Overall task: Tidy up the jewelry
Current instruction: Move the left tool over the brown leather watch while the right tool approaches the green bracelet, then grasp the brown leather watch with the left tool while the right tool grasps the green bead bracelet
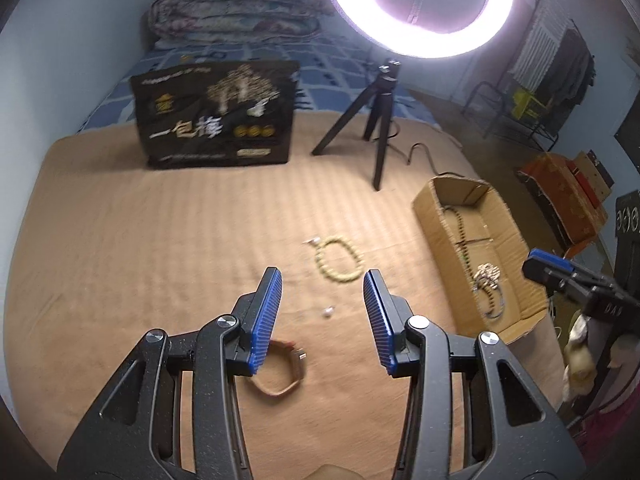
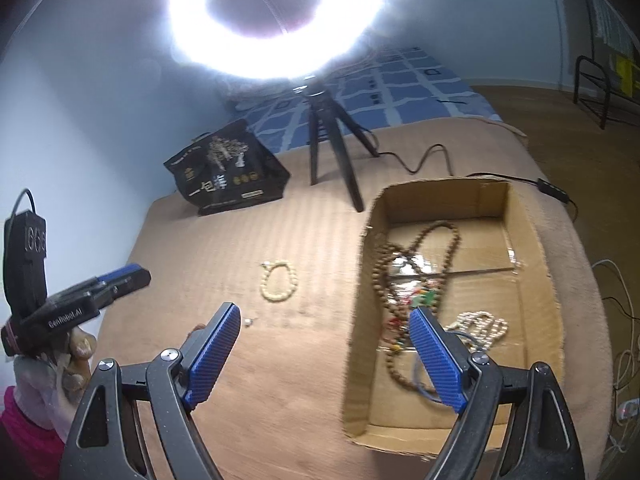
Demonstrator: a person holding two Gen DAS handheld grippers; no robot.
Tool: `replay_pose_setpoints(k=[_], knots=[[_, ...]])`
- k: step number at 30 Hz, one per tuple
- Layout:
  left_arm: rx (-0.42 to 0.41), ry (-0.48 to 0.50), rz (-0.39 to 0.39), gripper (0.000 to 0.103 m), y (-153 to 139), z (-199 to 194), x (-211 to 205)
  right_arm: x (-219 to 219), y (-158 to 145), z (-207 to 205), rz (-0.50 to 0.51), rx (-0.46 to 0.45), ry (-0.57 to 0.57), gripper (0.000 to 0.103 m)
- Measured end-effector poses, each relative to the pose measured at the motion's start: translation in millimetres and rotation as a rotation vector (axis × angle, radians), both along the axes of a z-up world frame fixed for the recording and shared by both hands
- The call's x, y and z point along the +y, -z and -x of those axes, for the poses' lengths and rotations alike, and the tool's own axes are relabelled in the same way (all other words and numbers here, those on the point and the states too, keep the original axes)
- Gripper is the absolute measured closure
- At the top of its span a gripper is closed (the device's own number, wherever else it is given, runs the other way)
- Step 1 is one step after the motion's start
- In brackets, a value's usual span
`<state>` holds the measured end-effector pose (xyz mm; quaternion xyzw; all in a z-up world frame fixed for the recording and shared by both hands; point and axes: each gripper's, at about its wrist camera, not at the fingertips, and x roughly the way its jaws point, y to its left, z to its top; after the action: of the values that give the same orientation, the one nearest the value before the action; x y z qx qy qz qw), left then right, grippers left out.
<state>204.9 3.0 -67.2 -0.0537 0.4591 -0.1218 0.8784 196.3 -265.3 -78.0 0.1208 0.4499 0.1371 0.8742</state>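
Blankets cover the bed (image 1: 120,220), tan in the near part and blue-checked in the upper part of the left wrist view. At the upper left of centre there, a black bag (image 1: 216,114) with gold print stands upright on the tan cloth. Right of it stands a black tripod (image 1: 376,120) under a glaring ring light (image 1: 420,40) at the top of the frame.

Low in the same view, the left gripper (image 1: 322,296) has its blue-padded fingers moderately apart with nothing between the pads. Just behind the left finger lies a tan strap-like band (image 1: 280,384), partly hidden. A small white bead (image 1: 328,312) sits on the cloth between the fingers, and above it, near the middle of the frame, lies a pale yellow bead bracelet (image 1: 340,260).

Further right, a shallow open cardboard box (image 1: 436,216) rests on the blanket near the bed's right edge. The right wrist view looks into it: a long brown bead necklace (image 2: 416,252), a cream bead strand (image 2: 480,324) and some small coloured pieces lie tangled on its floor.

The right gripper (image 2: 326,316) fills the bottom of its own view, fingers spread wide and empty; one finger is over the blanket, the other over the box. A hand (image 2: 76,356) grips the left gripper's handle at that view's lower left.
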Motion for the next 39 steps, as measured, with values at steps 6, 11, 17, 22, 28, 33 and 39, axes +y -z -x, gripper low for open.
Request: replay_pose_setpoints(k=[6, 11, 17, 22, 28, 33, 39], knots=[[0.039, -0.030, 0.004, 0.060, 16, 3, 28, 24, 6, -13, -0.029, 0.019, -0.024, 0.015], [0.076, -0.043, 0.022, 0.060, 32, 4, 41, 46, 13, -22, -0.038, 0.034, -0.052, 0.018], [0.142, -0.041, 0.045, 0.060, 58, 4, 50, 68, 26, -36, -0.040, 0.077, -0.074, 0.030], [0.183, -0.032, 0.037, 0.060, 75, 4, 51, 80, 41, -50, -0.035, 0.121, -0.073, 0.041], [0.241, -0.026, 0.042, 0.060, 95, 4, 49, 93, 58, -67, -0.034, 0.174, -0.062, 0.054], [0.261, -0.014, 0.036, 0.060, 104, 4, 48, 104, 77, -78, 0.022, 0.211, -0.051, 0.062], [0.283, -0.018, 0.037, 0.060, 113, 3, 50, 107, 91, -91, 0.052, 0.235, -0.010, 0.067]])
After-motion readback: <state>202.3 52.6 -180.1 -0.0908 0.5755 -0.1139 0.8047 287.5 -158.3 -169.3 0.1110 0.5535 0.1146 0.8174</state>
